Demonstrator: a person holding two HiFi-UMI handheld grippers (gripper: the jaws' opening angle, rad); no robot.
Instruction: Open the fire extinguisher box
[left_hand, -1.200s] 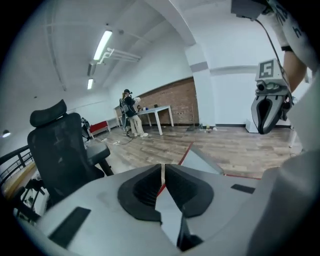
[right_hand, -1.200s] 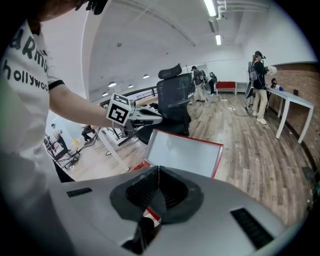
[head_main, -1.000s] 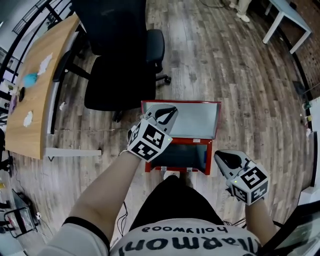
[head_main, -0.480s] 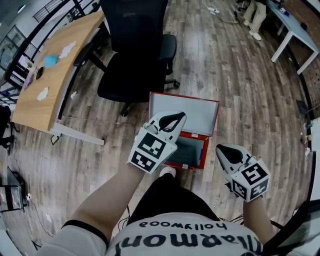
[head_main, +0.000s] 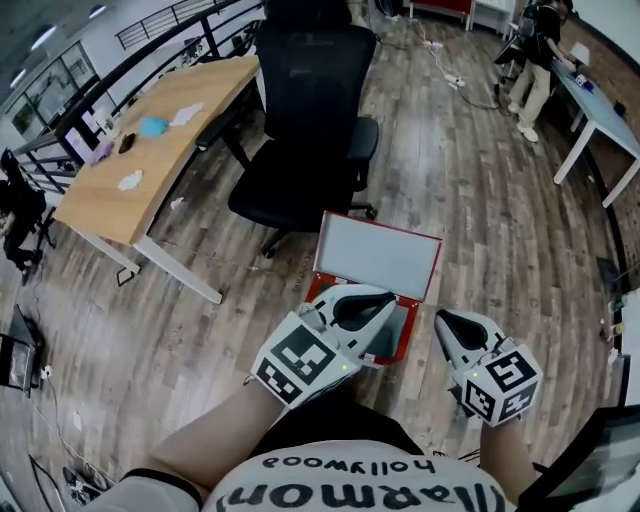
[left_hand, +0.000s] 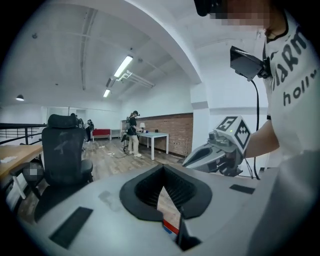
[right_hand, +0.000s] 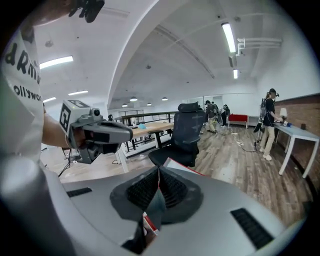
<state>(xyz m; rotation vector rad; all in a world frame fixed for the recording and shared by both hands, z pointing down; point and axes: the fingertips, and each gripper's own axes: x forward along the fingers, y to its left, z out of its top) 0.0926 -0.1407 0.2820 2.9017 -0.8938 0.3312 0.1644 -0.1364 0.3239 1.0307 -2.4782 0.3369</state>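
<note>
The red fire extinguisher box (head_main: 402, 343) lies on the wooden floor with its grey-lined lid (head_main: 380, 255) swung back and open. My left gripper (head_main: 388, 300) hovers above the box's near left part, jaws shut with nothing between them. In the left gripper view the left gripper (left_hand: 163, 174) has its pads meeting, and a strip of the red box (left_hand: 170, 228) shows below. My right gripper (head_main: 443, 321) hangs just right of the box, also shut and empty. The right gripper (right_hand: 159, 172) looks over the lid's red edge (right_hand: 183, 168).
A black office chair (head_main: 306, 130) stands just beyond the box. A wooden desk (head_main: 150, 150) is at the far left, and a white table (head_main: 600, 105) with a person (head_main: 535, 60) beside it at the far right. Cables trail across the floor behind.
Both grippers have risen away from the box, the left one most, drawing back from over the lid toward me. The box now looks smaller and farther below.
</note>
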